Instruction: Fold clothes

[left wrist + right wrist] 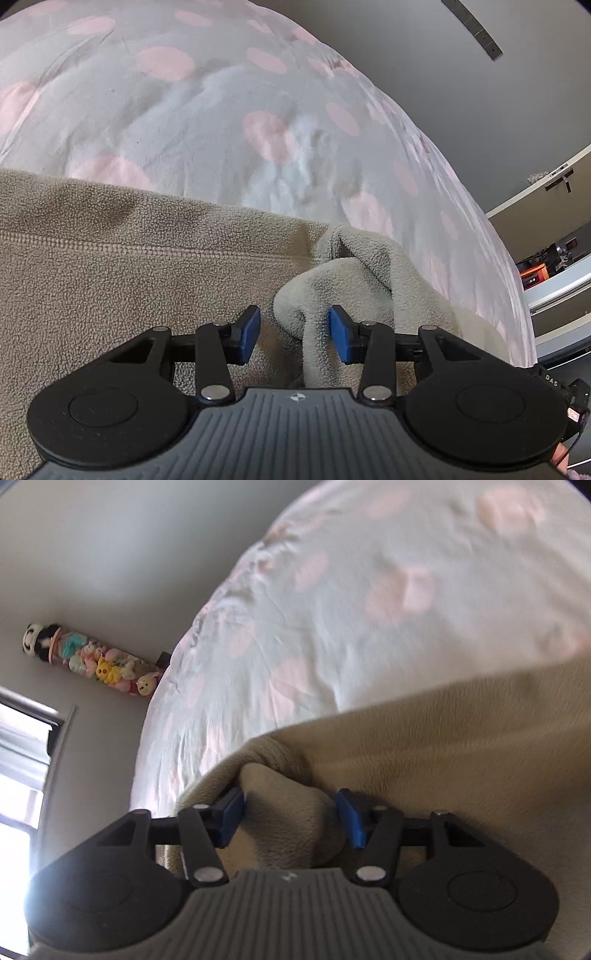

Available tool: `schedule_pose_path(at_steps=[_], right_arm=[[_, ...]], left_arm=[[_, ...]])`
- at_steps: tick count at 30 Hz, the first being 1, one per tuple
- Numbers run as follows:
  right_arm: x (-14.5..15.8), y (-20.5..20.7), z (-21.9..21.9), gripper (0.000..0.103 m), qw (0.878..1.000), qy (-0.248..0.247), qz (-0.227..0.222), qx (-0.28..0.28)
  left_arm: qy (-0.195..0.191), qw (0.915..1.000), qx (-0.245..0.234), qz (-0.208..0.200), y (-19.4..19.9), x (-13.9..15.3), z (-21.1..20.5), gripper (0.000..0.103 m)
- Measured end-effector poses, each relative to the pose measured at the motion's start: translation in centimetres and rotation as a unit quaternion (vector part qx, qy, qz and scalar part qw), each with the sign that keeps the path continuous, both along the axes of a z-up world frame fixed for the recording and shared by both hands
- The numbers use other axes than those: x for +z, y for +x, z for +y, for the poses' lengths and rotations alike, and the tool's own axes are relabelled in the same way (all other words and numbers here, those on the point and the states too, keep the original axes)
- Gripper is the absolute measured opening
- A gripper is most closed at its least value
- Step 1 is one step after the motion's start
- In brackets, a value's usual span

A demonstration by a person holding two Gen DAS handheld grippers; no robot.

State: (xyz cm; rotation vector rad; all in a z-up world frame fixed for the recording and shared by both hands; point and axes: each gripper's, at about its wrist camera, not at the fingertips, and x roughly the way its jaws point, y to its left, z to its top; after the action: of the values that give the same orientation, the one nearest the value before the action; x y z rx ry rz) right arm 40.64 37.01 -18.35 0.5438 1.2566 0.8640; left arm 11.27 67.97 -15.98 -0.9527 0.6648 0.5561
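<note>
A beige fleece garment [110, 280] lies flat on the bed, its zipper line [110, 242] running across the left wrist view. A bunched fold of the fleece [332, 280] rises at the garment's right corner. My left gripper [295, 332] is open around that fold: the cloth lies against the right blue pad [341, 338], with a gap to the left one. In the right wrist view the same fleece [461, 738] fills the lower right. My right gripper [291, 818] is open, and a rounded lump of fleece [284, 805] sits loosely between its pads.
The garment rests on a pale bedcover with pink dots [221, 110] [332, 627]. The bed's edge curves down at the right of the left wrist view, with cabinets [535, 206] beyond. A hanging column of plush toys [92, 661] and a bright window [22, 775] line the wall.
</note>
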Motion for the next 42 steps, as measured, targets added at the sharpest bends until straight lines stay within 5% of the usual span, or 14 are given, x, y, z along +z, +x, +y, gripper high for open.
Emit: schedule_pose_path(at_steps=[3,5,7,10,13,22,23,26,30,34,38,42], right_arm=[[-1.1,0.0,-0.1,0.035,1.0,0.021,0.006,-0.008],[0.3,-1.0,0.2,0.026,0.998,0.017,-0.063,0.019],[2.0,-2.2,0.6,0.02,0.989,0.01,-0.139,0.048],[5.2,-5.1,0.9,0.017,0.943,0.0,-0.313,0.111],[4.6,-6.2,1.4,0.014,0.909,-0.045,-0.387,0.146],[0.2,-4.5,1.9,0.014,0.926,-0.12,-0.343,0.101],[0.2,-4.4,1.9,0.016,0.929,-0.122,-0.335,0.097],[1.1,-4.4,1.3,0.043,0.928,-0.145,-0.333,0.082],[3.4,-5.9,-0.8,0.044,0.927,-0.131,-0.346,0.067],[5.8,-8.5,-1.7,0.044,0.928,-0.077,-0.356,0.08],[6.8,-11.9,0.4,0.057,0.904,-0.058,-0.402,0.135],[5.7,-14.3,2.0,0.067,0.889,-0.064,-0.426,0.157]], left_arm=[[0.011,0.9999,-0.006,-0.007,0.3,0.2,-0.1,0.03],[0.018,0.9997,-0.009,-0.011,0.5,0.3,-0.2,0.021],[0.077,0.9966,-0.028,-0.013,0.5,1.7,-1.2,0.017],[0.142,0.9878,-0.059,-0.019,0.0,3.3,-2.1,0.014],[0.159,0.9837,-0.083,0.009,0.4,2.7,-2.6,0.013],[0.154,0.9847,-0.076,0.029,0.0,0.3,-2.6,0.014],[0.148,0.9859,-0.073,0.026,-0.3,0.5,-2.6,0.014],[0.161,0.9837,-0.076,0.028,-1.6,1.6,-3.1,0.017],[0.182,0.9818,-0.048,0.027,-3.8,3.4,-3.6,0.018],[0.181,0.9822,-0.049,-0.014,-4.2,5.1,-5.2,0.022],[0.204,0.9746,-0.089,-0.026,-1.4,5.6,-8.4,0.046],[0.206,0.9727,-0.107,-0.011,0.6,3.8,-10.6,0.043]])
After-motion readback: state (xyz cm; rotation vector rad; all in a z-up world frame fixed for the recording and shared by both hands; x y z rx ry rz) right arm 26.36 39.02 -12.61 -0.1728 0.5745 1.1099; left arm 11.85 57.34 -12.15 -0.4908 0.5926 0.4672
